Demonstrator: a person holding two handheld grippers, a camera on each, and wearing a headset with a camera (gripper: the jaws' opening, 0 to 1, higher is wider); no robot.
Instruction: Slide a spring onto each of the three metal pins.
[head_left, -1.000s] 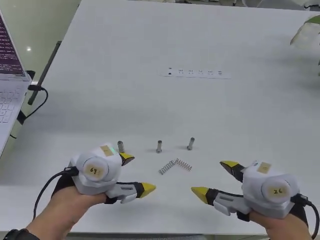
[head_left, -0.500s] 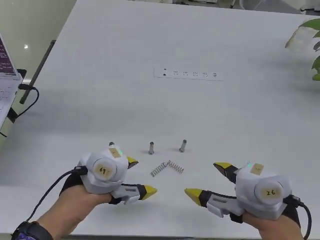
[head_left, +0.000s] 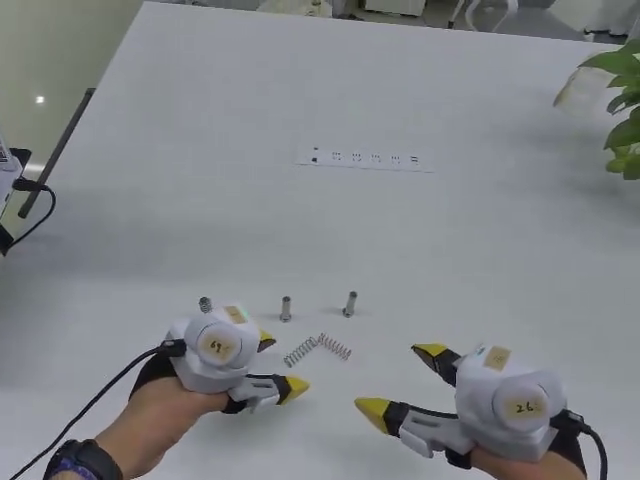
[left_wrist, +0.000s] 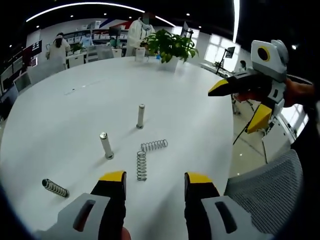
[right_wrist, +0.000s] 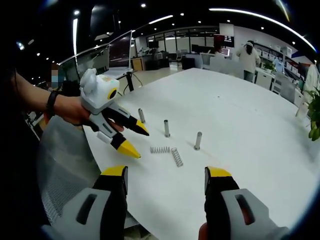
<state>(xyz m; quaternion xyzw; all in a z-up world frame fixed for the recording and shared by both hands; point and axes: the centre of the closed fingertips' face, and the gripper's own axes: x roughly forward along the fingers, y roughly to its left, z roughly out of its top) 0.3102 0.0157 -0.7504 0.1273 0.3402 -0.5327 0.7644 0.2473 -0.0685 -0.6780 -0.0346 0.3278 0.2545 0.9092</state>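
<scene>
Both claws are spread wide with nothing in them. The left gripper is at the lower left of the head view and the right gripper at the lower right. Two loose springs lie in a V on the white table between them, just below the row of three metal pins. The right gripper's round sticker reads 26, but I can't make out the left's number.

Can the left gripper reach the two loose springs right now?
Probably yes: the left gripper is open, and the two loose springs lie just ahead of it with nothing between.
</scene>
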